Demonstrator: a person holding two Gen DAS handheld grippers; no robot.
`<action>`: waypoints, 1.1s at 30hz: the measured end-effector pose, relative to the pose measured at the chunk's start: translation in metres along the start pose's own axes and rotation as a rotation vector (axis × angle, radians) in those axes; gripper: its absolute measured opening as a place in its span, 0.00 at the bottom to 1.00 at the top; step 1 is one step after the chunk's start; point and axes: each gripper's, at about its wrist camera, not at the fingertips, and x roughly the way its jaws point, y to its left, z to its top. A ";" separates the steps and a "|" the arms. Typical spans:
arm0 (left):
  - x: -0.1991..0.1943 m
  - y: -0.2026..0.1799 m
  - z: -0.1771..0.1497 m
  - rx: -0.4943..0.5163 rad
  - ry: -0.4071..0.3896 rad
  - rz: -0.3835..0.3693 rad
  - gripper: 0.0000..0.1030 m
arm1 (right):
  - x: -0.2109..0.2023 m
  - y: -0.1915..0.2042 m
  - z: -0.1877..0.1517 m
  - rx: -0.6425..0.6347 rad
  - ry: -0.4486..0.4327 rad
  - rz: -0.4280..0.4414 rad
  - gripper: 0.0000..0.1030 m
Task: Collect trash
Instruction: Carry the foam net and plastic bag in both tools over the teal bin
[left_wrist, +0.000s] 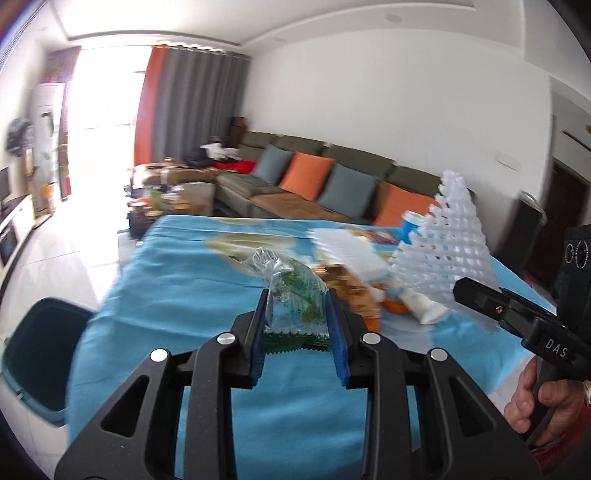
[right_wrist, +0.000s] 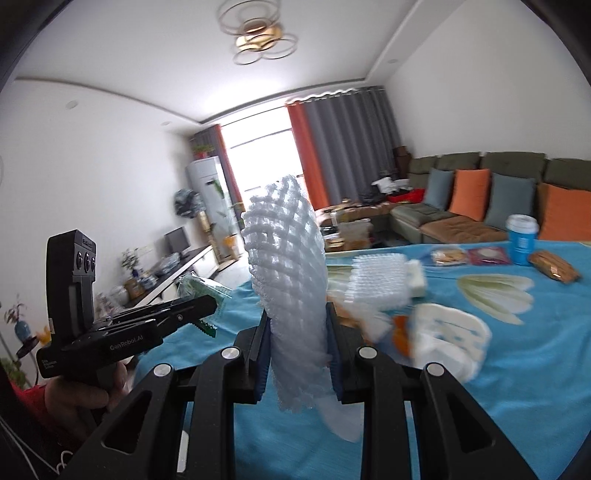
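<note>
My left gripper is shut on a clear snack wrapper with green print, held above the blue tablecloth. My right gripper is shut on a white foam fruit net, held upright above the table. The net also shows at the right of the left wrist view, and the wrapper shows at the left of the right wrist view. More trash lies on the table: another foam net, orange peel, a white wrapper, a brown snack bag.
A dark teal bin stands on the floor left of the table. A blue paper cup stands at the table's far side, with flat packets beside it. A sofa with orange and grey cushions is behind the table.
</note>
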 end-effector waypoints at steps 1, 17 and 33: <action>-0.010 0.010 -0.001 -0.013 -0.013 0.027 0.28 | 0.003 0.004 0.001 -0.009 0.004 0.012 0.24; -0.131 0.097 -0.008 -0.115 -0.144 0.289 0.28 | 0.046 0.087 0.023 -0.150 0.057 0.215 0.24; -0.187 0.158 -0.025 -0.221 -0.134 0.426 0.28 | 0.170 0.162 0.043 -0.189 0.270 0.367 0.24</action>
